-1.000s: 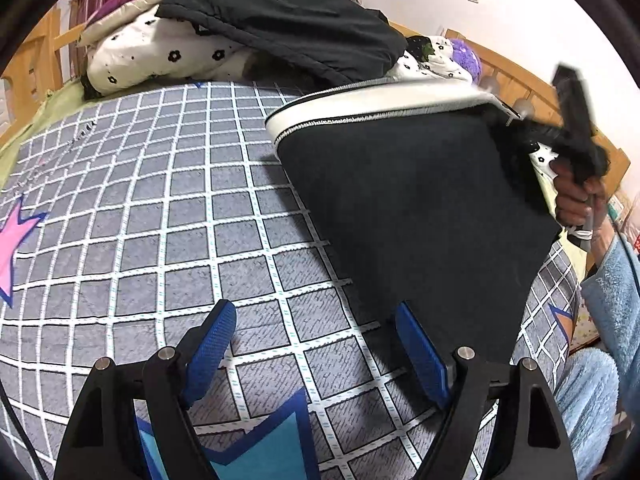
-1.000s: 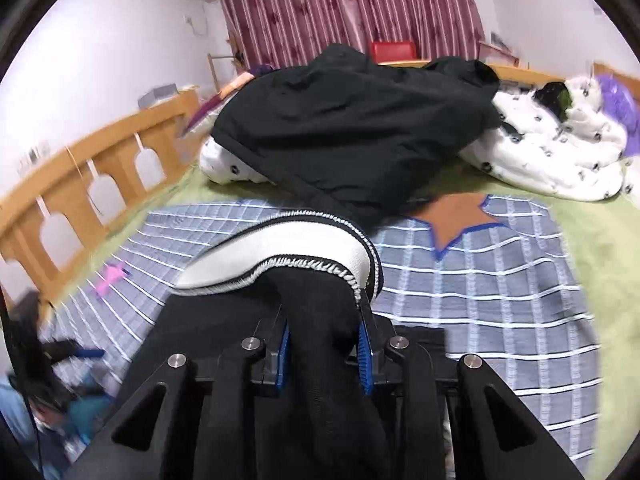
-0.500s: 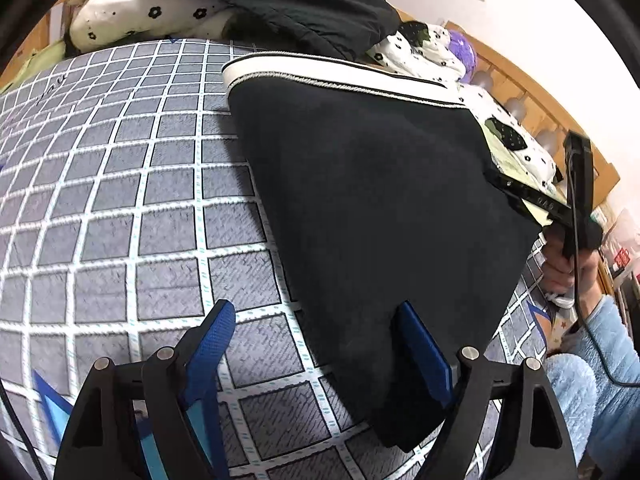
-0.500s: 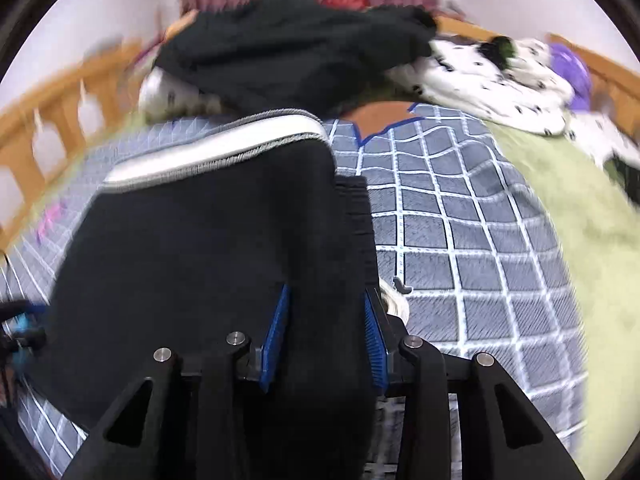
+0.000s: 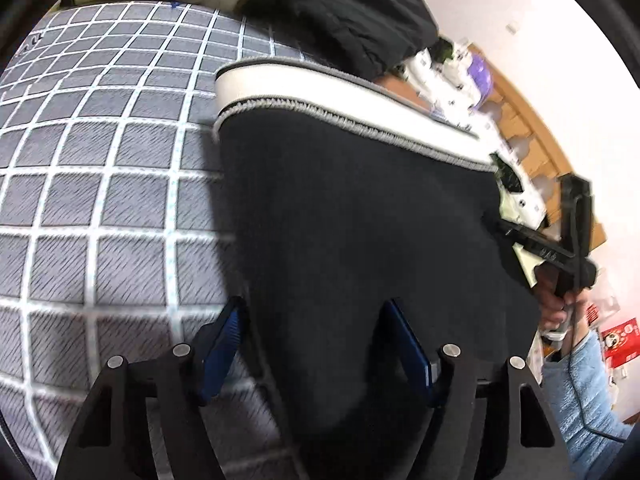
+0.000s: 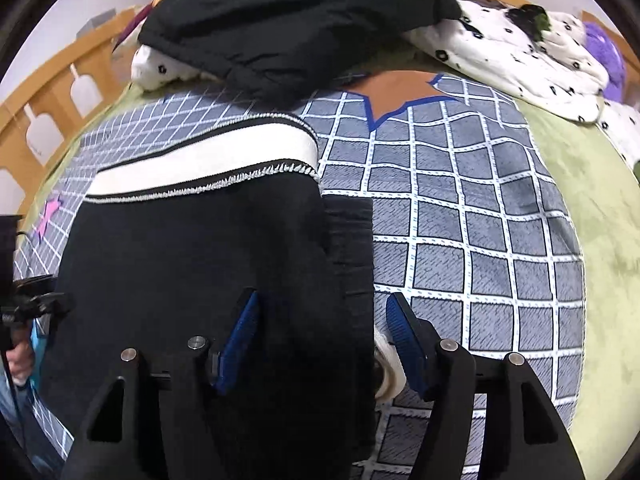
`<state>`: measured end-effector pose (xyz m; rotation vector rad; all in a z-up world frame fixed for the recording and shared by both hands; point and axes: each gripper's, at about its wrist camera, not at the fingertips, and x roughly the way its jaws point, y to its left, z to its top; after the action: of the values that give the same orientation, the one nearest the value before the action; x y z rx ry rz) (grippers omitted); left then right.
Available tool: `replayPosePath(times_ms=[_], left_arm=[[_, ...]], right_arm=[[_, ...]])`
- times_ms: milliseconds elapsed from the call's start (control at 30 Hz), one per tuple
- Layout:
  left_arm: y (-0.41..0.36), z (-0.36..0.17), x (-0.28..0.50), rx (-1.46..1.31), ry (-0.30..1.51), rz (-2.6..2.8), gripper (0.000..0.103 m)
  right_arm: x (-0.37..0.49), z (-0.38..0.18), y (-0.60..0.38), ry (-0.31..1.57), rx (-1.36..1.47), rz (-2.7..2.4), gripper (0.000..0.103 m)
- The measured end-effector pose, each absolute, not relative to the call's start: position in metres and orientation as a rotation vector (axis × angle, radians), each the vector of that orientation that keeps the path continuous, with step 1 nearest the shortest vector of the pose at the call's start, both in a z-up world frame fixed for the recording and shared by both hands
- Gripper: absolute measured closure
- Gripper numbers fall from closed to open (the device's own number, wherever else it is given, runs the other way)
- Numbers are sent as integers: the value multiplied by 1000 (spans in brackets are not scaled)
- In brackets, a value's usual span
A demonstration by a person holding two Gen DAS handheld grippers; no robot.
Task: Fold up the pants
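Black soft pants with a white waistband (image 5: 360, 208) (image 6: 192, 264) lying flat on the grey checked blanket (image 5: 100, 208) (image 6: 460, 240), near its middle. Left gripper (image 5: 316, 344) open wide, blue pads on both sides of the near pants edge. Right gripper (image 6: 320, 332) open wide too, over the pants' right edge. Black jacket (image 6: 288, 20) heaped at the far edge.
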<state>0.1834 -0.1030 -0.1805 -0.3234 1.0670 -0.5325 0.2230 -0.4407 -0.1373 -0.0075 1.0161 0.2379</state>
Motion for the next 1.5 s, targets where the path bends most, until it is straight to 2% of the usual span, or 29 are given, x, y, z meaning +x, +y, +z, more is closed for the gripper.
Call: replayPosePath(times_ms=[167, 200, 267, 300, 367, 400, 433, 667, 833, 933, 1000, 1033, 1100, 1133, 1233, 1267, 1333, 1467, 1500], left_arm=[[-117, -184, 189, -317, 1048, -536, 56], [-118, -181, 188, -301, 1044, -531, 64], [-114, -171, 184, -318, 1034, -525, 75], [-111, -165, 186, -336, 1034, -533, 79], [-100, -155, 187, -370, 1023, -560, 81], [-96, -150, 186, -370, 1016, -566, 81], [-92, -142, 186, -368, 1010, -577, 82], [-8, -93, 174, -331, 970, -517, 82], [75, -88, 163, -248, 971, -396, 81], [100, -120, 166, -240, 1039, -355, 77], [106, -141, 167, -235, 1063, -329, 66], [106, -150, 168, -218, 1071, -306, 62], [104, -155, 167, -201, 1066, -295, 42], [103, -152, 168, -169, 1064, -278, 40], [107, -139, 166, -118, 1018, -256, 38], [111, -134, 166, -129, 996, -245, 33], [121, -129, 165, -165, 972, -234, 32], [136, -126, 169, -215, 962, -207, 32], [135, -125, 169, -223, 953, -197, 32]], right_arm=[[236, -150, -446, 1093, 87, 271, 41], [236, -150, -447, 1099, 109, 278, 45], [234, -149, -447, 1100, 144, 284, 47], [232, -147, -448, 1100, 153, 286, 50], [223, -134, -454, 1073, 211, 280, 67], [218, -125, -458, 1045, 268, 267, 81], [213, -116, -461, 1022, 326, 280, 84], [162, -67, -381, 917, 392, 339, 87], [155, -72, -299, 880, 441, 484, 87], [161, -89, -256, 843, 379, 505, 87], [167, -108, -239, 833, 238, 408, 83], [173, -123, -234, 875, 174, 330, 76], [175, -142, -237, 903, 179, 293, 72], [175, -138, -242, 914, 191, 299, 66], [173, -112, -251, 890, 214, 286, 65], [176, -104, -250, 857, 211, 281, 65], [187, -95, -249, 831, 222, 288, 61], [232, -110, -233, 883, 291, 324, 62], [242, -117, -230, 918, 297, 332, 76]])
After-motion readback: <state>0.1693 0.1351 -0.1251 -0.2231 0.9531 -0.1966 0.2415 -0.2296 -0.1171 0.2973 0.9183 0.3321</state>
